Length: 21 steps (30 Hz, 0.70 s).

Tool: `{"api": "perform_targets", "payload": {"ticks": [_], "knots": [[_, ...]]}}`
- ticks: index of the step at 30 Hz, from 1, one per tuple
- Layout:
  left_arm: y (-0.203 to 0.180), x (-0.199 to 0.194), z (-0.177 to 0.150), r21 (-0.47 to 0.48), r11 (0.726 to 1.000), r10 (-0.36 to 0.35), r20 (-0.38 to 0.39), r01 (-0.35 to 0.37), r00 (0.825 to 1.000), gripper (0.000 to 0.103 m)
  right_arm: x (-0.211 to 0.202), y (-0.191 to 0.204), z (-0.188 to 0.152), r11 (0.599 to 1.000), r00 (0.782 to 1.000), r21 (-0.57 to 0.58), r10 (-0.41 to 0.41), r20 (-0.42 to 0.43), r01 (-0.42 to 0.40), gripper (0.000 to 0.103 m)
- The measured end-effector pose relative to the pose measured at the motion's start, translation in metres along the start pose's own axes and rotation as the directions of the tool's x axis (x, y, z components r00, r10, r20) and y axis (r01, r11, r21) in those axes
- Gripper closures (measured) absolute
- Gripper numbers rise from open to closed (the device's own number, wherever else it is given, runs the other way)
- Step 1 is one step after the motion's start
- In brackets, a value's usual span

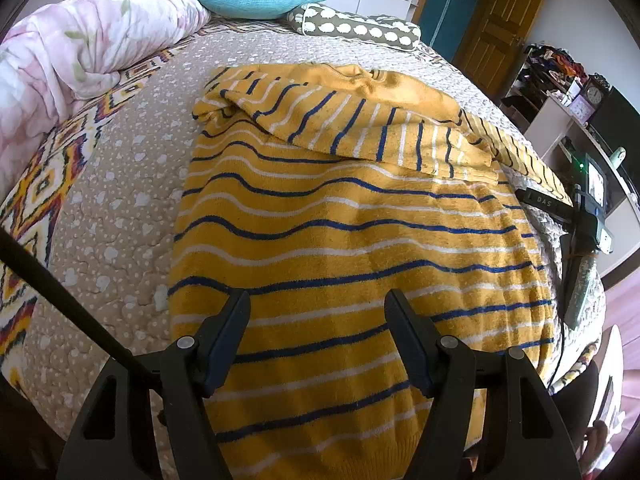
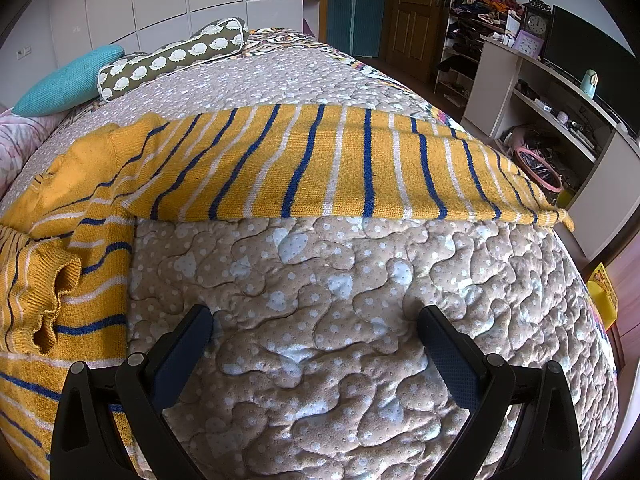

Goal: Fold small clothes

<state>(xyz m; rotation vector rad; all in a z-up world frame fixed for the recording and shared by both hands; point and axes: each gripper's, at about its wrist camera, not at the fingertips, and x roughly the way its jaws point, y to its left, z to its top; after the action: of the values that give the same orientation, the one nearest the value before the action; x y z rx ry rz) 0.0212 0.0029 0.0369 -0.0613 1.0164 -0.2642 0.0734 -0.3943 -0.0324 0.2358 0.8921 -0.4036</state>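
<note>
Left wrist view: the left gripper (image 1: 316, 304), jaws spread wide and holding nothing, hovers over a yellow striped sweater (image 1: 352, 240) lying flat on the quilted bed (image 1: 120, 208), one sleeve (image 1: 360, 128) folded across its chest. Right wrist view: the right gripper (image 2: 314, 320), jaws likewise wide and empty, hangs above bare quilt beside the sweater, whose other sleeve (image 2: 340, 164) stretches straight out sideways.
</note>
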Motion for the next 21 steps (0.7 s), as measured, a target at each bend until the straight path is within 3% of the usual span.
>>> {"api": "perform_targets", "payload": {"ticks": [21], "knots": [[-0.0006, -0.0070, -0.0062, -0.008, 0.999, 0.044, 0.004, -0.044, 0.999, 0.035, 0.0002, -0.0001, -0.0002, 1.000, 1.000, 0.000, 0.000, 0.000, 0.000, 0.000]]}}
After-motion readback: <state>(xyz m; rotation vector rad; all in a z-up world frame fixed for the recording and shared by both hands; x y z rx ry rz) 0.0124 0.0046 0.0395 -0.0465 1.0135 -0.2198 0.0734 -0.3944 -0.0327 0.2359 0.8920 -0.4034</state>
